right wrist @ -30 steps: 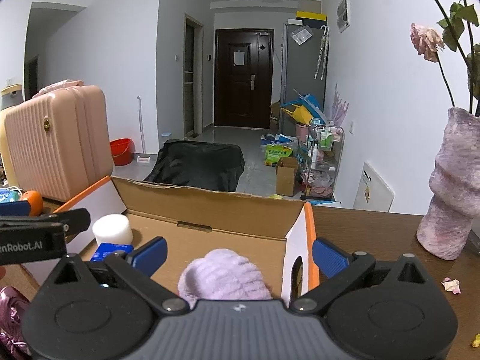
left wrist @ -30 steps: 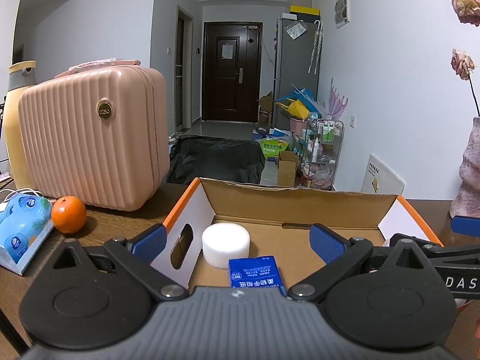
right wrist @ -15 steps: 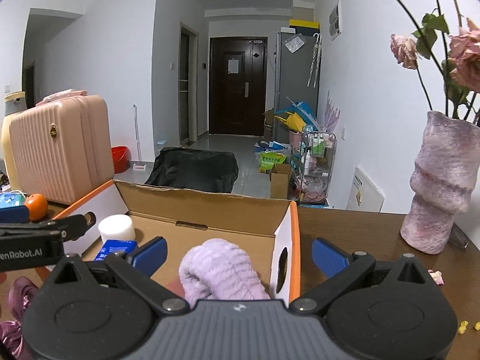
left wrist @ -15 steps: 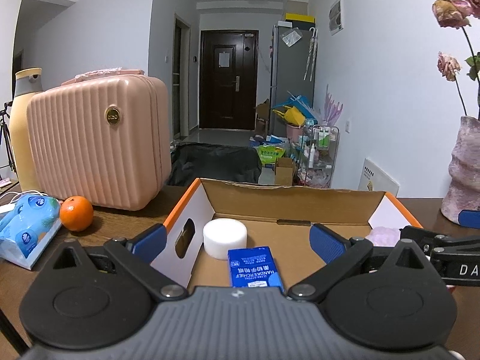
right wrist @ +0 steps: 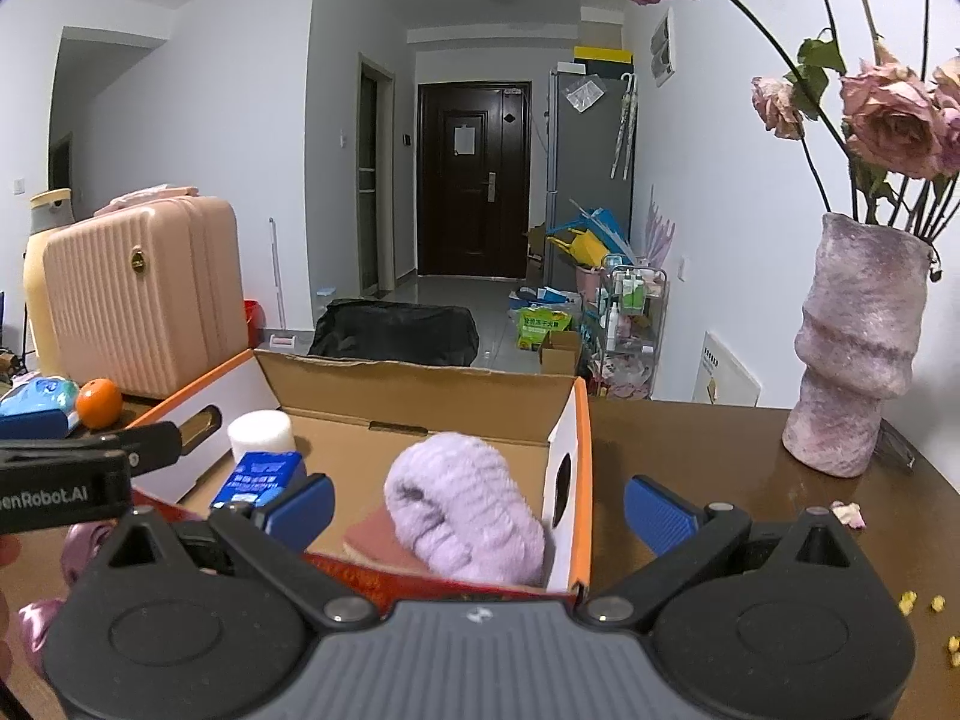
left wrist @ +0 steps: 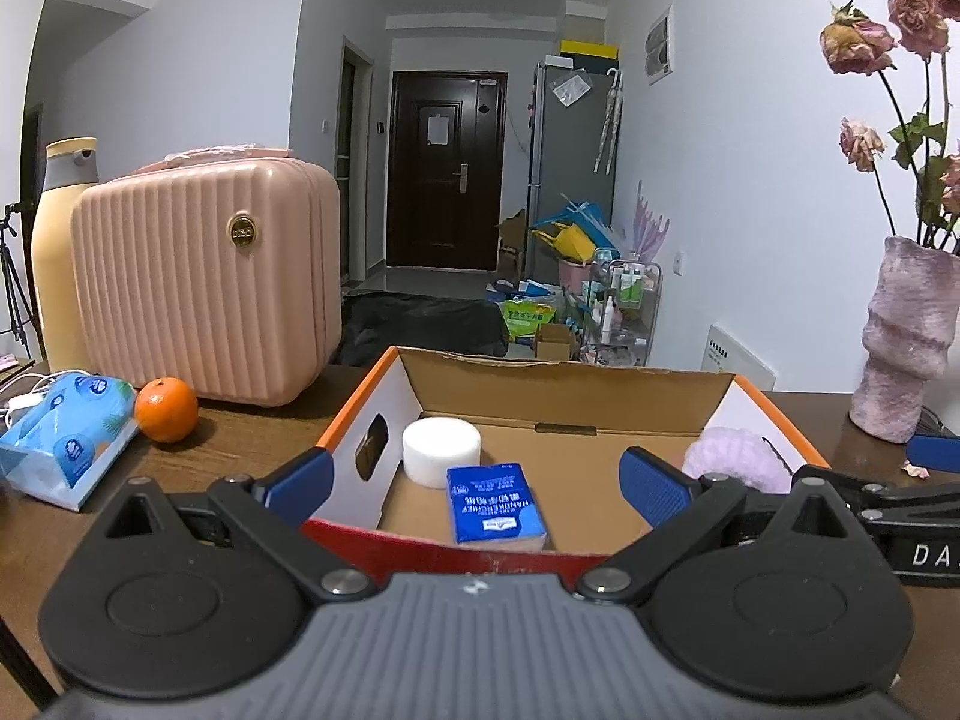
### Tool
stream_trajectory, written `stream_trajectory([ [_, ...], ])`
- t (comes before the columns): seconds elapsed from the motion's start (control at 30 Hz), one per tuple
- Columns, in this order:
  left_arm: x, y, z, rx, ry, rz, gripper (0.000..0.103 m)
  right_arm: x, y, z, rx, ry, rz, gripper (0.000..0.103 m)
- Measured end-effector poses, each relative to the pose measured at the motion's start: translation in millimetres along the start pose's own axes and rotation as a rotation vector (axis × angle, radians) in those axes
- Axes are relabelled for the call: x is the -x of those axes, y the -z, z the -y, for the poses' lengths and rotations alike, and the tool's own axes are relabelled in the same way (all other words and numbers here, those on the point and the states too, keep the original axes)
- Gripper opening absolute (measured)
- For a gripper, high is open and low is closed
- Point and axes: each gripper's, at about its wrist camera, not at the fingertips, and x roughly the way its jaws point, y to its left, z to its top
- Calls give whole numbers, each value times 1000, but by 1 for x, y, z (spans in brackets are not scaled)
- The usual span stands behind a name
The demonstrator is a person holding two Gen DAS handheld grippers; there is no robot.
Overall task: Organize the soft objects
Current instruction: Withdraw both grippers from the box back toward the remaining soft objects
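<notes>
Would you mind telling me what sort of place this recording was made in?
Most likely a lived-in flat: a dark wooden table looks down a hallway to a front door, with a fridge beside it and a vase of dried roses.

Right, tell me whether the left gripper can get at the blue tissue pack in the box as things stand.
Probably yes. The left gripper is open and empty, facing the cardboard box, whose top is open. The blue tissue pack lies near the front wall with nothing on it; only the white roll sits close behind.
</notes>
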Motion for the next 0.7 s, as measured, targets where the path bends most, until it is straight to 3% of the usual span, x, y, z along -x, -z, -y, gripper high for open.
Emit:
stream_trajectory([
  [0.7, 60, 29, -16, -16, 25, -10, 103, 65, 49, -15, 16, -15, -11, 103],
])
